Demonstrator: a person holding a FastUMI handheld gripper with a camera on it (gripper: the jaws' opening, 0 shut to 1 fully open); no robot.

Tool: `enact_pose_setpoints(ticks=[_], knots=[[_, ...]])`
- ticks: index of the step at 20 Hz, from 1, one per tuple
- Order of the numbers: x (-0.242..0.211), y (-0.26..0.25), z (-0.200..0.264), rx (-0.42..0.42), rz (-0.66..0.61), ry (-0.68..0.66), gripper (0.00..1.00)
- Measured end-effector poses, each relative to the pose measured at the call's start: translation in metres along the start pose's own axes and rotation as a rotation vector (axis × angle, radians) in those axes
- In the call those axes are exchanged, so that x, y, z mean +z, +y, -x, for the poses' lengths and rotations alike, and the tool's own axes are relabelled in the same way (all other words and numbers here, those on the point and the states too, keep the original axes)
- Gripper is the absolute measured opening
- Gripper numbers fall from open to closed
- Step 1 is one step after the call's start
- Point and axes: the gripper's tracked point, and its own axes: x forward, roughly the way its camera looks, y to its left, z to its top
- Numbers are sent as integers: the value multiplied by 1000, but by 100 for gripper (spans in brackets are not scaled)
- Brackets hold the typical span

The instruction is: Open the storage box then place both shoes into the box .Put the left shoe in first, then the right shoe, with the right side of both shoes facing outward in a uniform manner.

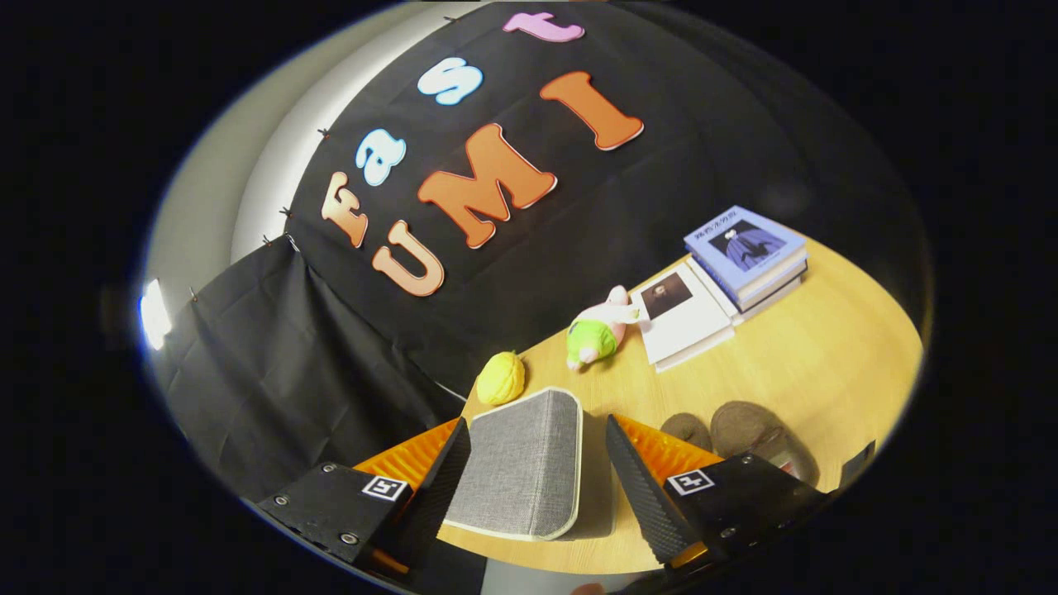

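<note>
A grey fabric storage box (521, 463) with a pale trim stands on the wooden table (826, 364), its lid down. My gripper (536, 421) is open around it: the box sits between the fingers, close against the left one, with a gap to the right one. Two brown shoes lie side by side on the table just beyond the right finger, the larger-looking one (748, 430) farther out and the other (686, 428) nearer the box. Their near ends are hidden behind the finger.
A yellow round thing (501, 378) and a pink-and-green plush toy (597, 335) lie beyond the box near the black cloth wall. Farther along are a white book (682, 318) and a stack of blue-covered books (748, 256). The table edge runs close behind the box.
</note>
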Motion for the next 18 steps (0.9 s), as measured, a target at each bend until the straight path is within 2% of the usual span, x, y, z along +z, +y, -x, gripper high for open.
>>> enact_pose_setpoints(ticks=[6,15,18], knots=[[-40,-22,-26,40,-117,130,98],[-96,-34,-59,71,-132,324,98],[-108,-21,-71,130,-166,376,98]])
